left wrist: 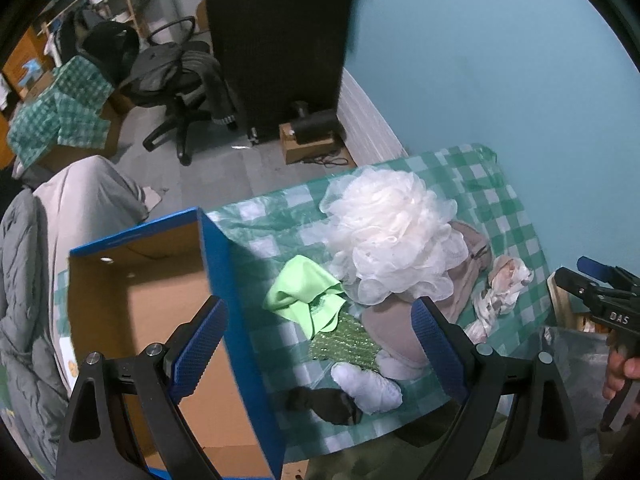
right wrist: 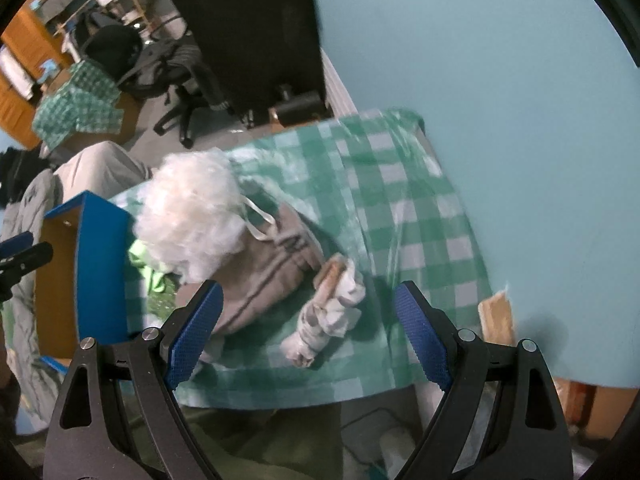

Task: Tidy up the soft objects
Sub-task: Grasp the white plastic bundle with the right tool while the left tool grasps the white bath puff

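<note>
A pile of soft things lies on a green-checked table [left wrist: 500, 200]: a white mesh bath puff [left wrist: 392, 232], a light green cloth [left wrist: 308, 296], a green glittery scrubber [left wrist: 344, 344], a beige garment [left wrist: 396, 332], a white sock [left wrist: 368, 386], a black sock [left wrist: 324, 400] and a crumpled patterned rag [left wrist: 500, 296]. An empty blue cardboard box [left wrist: 160, 312] stands left of the pile. My left gripper [left wrist: 320, 348] is open, above the box wall and pile. My right gripper [right wrist: 308, 332] is open and empty, above the rag [right wrist: 328, 316] and the beige garment [right wrist: 260, 268]; the puff [right wrist: 192, 216] lies behind.
A light blue wall [left wrist: 480, 60] backs the table. A grey-covered seat [left wrist: 80, 204] and quilt lie left of the box. An office chair [left wrist: 176, 80], a black cabinet [left wrist: 276, 32] and boxes stand on the floor behind. The right gripper shows at the left view's right edge [left wrist: 600, 300].
</note>
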### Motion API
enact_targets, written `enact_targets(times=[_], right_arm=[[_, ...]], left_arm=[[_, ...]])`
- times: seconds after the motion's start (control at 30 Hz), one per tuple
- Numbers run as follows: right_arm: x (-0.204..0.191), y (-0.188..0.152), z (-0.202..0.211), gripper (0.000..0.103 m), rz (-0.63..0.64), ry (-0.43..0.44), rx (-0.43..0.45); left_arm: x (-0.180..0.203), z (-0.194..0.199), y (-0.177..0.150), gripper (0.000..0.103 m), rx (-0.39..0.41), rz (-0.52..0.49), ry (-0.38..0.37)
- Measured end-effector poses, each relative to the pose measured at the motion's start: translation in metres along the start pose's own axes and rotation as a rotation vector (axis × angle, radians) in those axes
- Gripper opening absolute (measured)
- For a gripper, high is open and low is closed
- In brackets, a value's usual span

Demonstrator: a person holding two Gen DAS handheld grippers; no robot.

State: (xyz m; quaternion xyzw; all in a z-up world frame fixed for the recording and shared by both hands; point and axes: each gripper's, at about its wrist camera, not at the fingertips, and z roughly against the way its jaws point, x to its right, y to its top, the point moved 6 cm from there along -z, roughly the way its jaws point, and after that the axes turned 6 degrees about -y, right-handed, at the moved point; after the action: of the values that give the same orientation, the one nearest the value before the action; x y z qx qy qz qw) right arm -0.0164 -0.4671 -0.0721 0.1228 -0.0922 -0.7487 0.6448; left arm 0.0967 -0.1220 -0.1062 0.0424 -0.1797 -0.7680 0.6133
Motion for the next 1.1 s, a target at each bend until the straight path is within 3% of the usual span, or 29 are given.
enact_targets(times=[0.4,0.87,0.97,1.1], right_arm=[[0.012,-0.034,-0.084,0.087,-0.052,0.007,-0.131],[0.013,-0.054,-0.138,0.087,-0.038,-0.055,-0.215],[0.013,-0.060,-0.144,0.076,-0.025,-0.048,-0.238],[0.015,-0.065,-0.144,0.048,-0.013,-0.016,-0.247]], left_arm=[[0.027,-0.058,-0.019,0.094,-0.077,-0.102,0.007],[0.035,-0.093,-0.030,0.094,-0.111,-0.083,0.025],[0.037,-0.096,-0.029,0.094,-0.124,-0.081,0.026],[0.040,-0.096,-0.024,0.094,-0.118,-0.071,0.018]])
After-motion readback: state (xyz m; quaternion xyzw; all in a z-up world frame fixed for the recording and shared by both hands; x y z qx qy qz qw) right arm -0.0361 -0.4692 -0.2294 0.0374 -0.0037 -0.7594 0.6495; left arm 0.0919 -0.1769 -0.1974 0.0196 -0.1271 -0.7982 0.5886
